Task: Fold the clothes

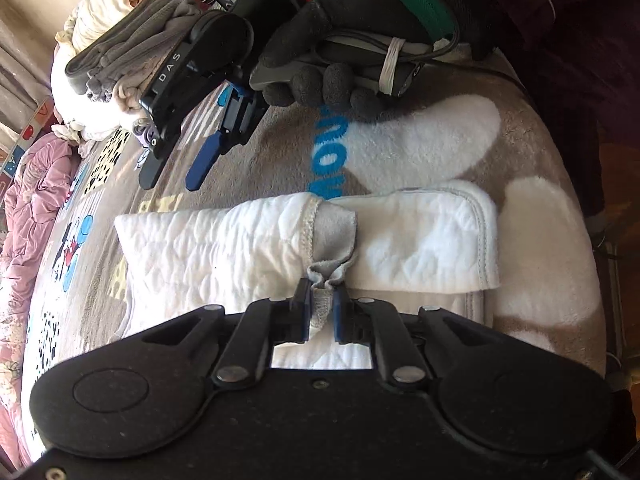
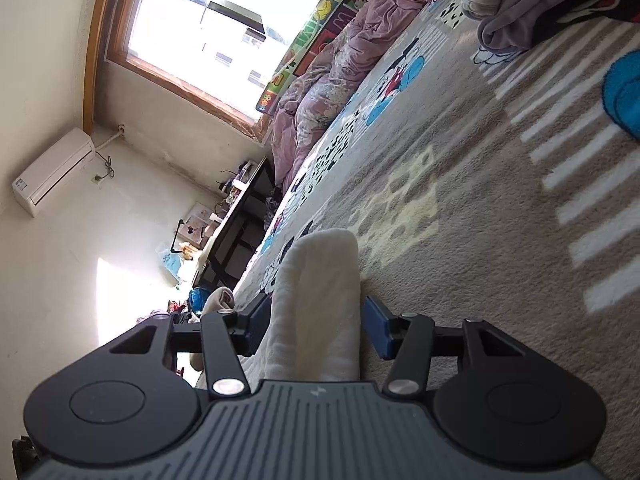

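Note:
A white quilted garment (image 1: pixel 224 252) with a grey lining lies folded on the cartoon-print blanket (image 1: pixel 272 160). My left gripper (image 1: pixel 322 300) is shut on a pinch of the garment's grey lining (image 1: pixel 334 240) at its near edge. My right gripper (image 1: pixel 182 174) is held by a black-gloved hand (image 1: pixel 340 48) above the blanket beyond the garment, its blue fingers apart and empty. In the right wrist view the right gripper (image 2: pixel 314 326) is open, with a rolled white edge of the garment (image 2: pixel 320 292) lying between the fingers, untouched.
A stack of folded grey and cream clothes (image 1: pixel 120 56) sits at the far left of the bed, also in the right wrist view (image 2: pixel 540 12). A pink duvet (image 2: pixel 332 68) lies along the wall. A black desk (image 2: pixel 240 224) stands past the bed's end.

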{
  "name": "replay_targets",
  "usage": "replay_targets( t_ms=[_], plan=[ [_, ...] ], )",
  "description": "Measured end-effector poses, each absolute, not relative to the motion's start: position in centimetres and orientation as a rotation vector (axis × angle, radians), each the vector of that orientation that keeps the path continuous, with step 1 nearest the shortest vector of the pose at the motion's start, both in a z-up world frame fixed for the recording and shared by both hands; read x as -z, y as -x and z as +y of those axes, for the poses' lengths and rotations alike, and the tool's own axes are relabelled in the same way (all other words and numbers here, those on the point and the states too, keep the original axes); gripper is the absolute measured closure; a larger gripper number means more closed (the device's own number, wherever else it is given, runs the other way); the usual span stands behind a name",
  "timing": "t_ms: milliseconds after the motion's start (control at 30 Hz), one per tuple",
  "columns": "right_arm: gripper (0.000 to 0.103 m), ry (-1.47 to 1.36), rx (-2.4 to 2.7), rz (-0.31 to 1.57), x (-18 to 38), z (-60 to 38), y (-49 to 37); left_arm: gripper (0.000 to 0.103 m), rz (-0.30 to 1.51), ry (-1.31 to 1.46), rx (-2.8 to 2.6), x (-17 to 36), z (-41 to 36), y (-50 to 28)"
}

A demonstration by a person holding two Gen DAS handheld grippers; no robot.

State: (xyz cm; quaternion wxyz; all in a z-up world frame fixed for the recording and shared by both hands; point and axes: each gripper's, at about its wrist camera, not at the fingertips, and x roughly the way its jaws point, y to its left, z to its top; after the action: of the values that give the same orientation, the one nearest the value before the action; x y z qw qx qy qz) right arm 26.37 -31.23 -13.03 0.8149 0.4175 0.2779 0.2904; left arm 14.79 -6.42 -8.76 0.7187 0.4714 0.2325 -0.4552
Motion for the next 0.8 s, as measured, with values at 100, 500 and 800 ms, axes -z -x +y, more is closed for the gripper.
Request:
replay_targets(
  t_ms=[100,500,800],
  plan=[
    [0.051,-0.798,-0.631,0.554,11.5,-30.9,-25.2,0.082,0.534,-0.946,0.998,7.0,-5.4,-15.0],
    [0.053,-0.759,-0.722,0.708,11.0,-27.9,-19.2,0.082,0.494,-0.439,0.929,1.3,-2.6,-18.5],
    [0.053,-0.901,-0.718,0.799,12.5,-28.3,-19.1,0.082,0.559,-0.421,0.824,3.6,-1.1,-18.3]
  ],
)
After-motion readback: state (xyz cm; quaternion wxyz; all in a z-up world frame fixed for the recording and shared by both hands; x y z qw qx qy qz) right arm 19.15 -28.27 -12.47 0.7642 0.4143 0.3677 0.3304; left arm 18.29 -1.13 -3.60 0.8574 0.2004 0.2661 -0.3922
